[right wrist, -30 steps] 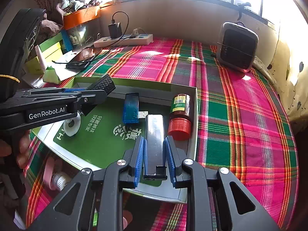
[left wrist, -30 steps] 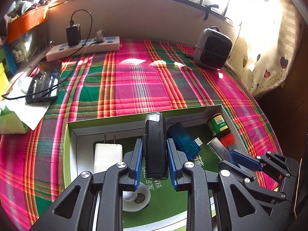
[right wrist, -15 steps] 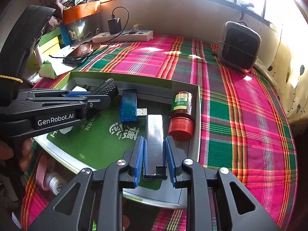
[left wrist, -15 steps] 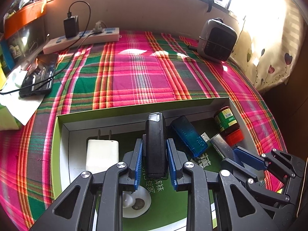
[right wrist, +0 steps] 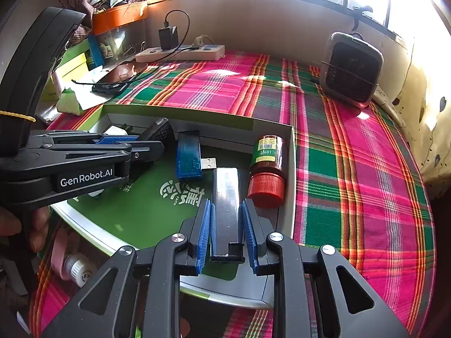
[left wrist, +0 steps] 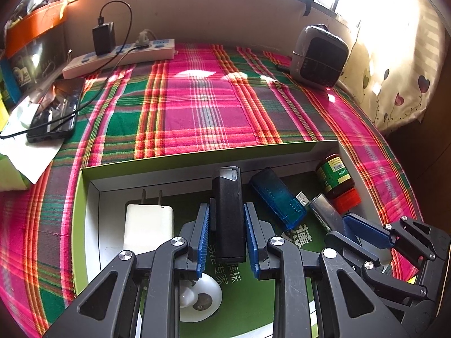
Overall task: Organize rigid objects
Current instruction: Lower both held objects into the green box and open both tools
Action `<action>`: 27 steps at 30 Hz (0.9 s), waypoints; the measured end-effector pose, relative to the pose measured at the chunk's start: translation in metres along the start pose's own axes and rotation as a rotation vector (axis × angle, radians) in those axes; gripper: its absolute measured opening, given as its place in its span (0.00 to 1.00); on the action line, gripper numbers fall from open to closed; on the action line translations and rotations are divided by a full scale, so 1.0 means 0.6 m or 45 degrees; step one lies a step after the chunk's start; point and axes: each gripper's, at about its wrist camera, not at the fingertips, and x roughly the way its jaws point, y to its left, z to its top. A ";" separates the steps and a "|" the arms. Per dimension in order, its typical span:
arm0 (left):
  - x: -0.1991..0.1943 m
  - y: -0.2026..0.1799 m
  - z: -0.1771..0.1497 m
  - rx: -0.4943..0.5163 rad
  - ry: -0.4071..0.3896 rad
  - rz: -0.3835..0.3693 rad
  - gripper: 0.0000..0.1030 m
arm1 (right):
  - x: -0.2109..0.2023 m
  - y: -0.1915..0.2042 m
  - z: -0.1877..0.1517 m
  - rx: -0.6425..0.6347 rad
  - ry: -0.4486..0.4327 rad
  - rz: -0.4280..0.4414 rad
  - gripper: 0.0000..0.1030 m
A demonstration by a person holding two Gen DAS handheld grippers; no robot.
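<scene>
The left gripper point(left wrist: 227, 233) has its fingers point(left wrist: 203, 236) closed narrowly on a black device point(left wrist: 227, 211) over the green-lined box point(left wrist: 146, 166). The right gripper point(right wrist: 226, 232) fingers point(right wrist: 203, 233) clamp a silver bar point(right wrist: 225, 205) beside a red-capped bottle point(right wrist: 266, 166). Ahead-left lies a blue USB stick point(right wrist: 188, 157). The left gripper's side reads "GenRobot.AI".

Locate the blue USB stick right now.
The blue USB stick lies flat in the green box, near its far wall. In the right wrist view it sits between the left gripper and the red-capped bottle.
</scene>
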 end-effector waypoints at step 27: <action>-0.029 -0.001 -0.011 0.000 -0.030 0.028 0.25 | -0.021 -0.002 -0.007 0.056 -0.038 -0.038 0.25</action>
